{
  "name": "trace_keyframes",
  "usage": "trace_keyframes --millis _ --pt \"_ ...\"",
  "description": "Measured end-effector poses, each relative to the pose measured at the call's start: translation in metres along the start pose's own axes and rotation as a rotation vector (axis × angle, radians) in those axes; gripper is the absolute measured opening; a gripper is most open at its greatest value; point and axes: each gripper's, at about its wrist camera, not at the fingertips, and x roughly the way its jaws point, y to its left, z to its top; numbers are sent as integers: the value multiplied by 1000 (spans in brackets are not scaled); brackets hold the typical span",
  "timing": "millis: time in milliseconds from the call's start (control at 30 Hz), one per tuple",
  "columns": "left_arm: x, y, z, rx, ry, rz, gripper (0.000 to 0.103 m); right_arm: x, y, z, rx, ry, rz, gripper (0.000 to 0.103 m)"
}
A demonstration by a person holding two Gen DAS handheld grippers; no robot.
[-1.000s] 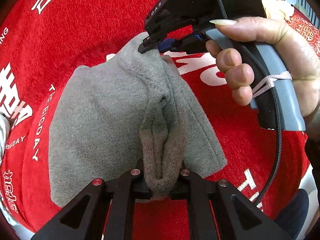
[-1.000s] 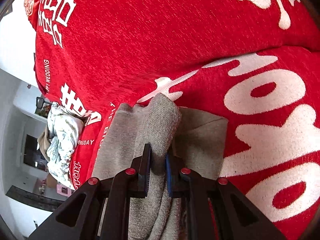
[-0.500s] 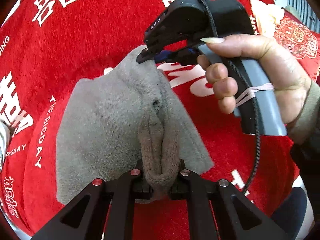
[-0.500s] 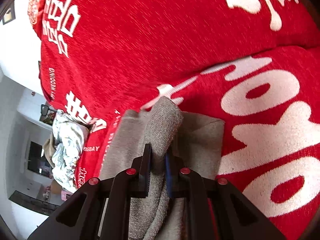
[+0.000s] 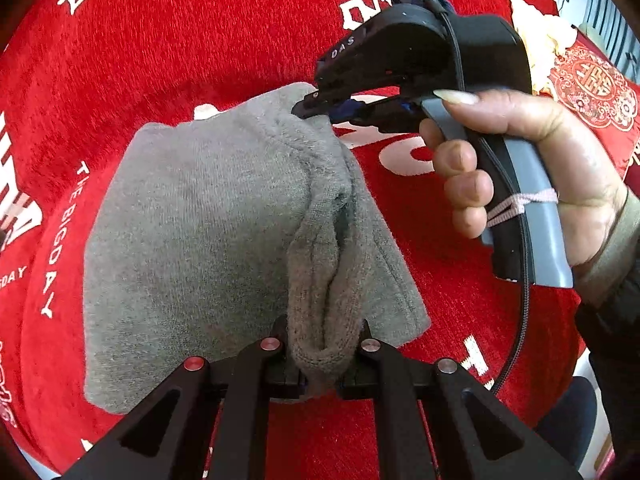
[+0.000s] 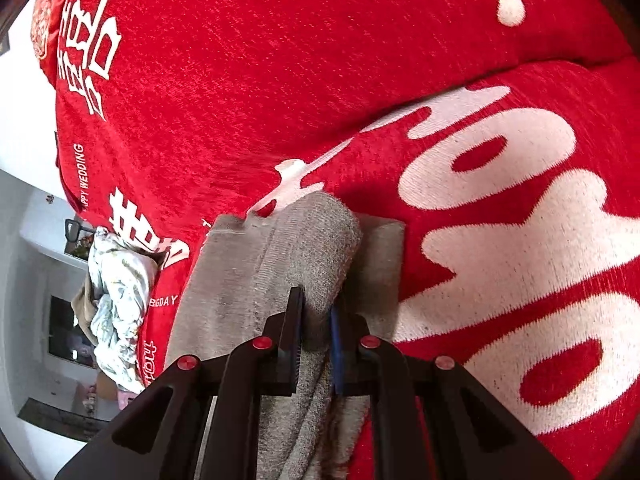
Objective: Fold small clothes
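On the red bedspread, largest item to smallest:

- Red bedspread (image 5: 208,48): woven white lettering, spread under everything; I read it as a bed cover, though the frame beneath is hidden.
- Grey garment (image 5: 192,232): small knitted piece, lying on the bedspread at the middle of my left view. Its broad body lies flat to the left; one edge is gathered into a raised ridge. That ridge is its long axis, running from my left tool near the bottom of the view up and away to my right tool. In the right view the same ridge (image 6: 304,256) points away from the camera, with a flat flap beside it on the right.
- Progress, as I judge it: one side is lifted and pinched at both ends, so a fold is under way but not laid down. Left to do: carry the edge across, release, flatten, and any further fold.
- Person's hand (image 5: 532,168): wrapped round the right tool's grey handle.
- Crumpled pale cloth (image 6: 116,304): heaped beyond the bedspread's edge, well apart from the garment.
- Left tool (image 5: 324,356): closed, pinching the near end of the ridge.
- Right tool (image 6: 316,320): closed on the far end of the ridge, fabric bunched between its pads.
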Motion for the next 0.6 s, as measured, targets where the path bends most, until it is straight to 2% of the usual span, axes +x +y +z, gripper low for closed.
trace_keyframes --millis 33,67,100,133,167,200,233,267,367,433,533,600 --pt "0 1 0 -4 1 -2 10 0 0 0 0 -1 -2 14" --pt "1 1 0 -6 5 -2 11 0 1 0 2 -1 -4 18" --pt "1 2 1 -8 10 -6 17 -2 2 0 13 -4 -10 20" --pt "1 3 1 -13 18 -19 41 -4 3 -1 19 -9 -16 25" --pt "1 5 1 -22 29 -40 59 -7 4 -1 26 -12 -24 41" --pt "-2 7 0 -40 26 -68 86 -10 6 -1 28 -21 -33 52" --pt "-7 9 -1 -55 6 -71 91 -15 8 -2 28 -37 -44 72" --pt "-11 9 -2 -60 -10 -64 91 -24 14 -4 18 -79 -54 76" --pt "-24 10 -3 -26 -9 -85 91 -43 32 -8 -29 -134 -46 76" --pt "-45 21 -6 -12 -50 -146 91 -53 52 -13 -95 -141 -23 76" --pt "-74 52 -5 -32 -127 -213 91 -57 82 -23 -212 -95 52 76" --pt "-81 80 2 -100 -158 -218 91 -49 86 -26 -212 -50 105 76"
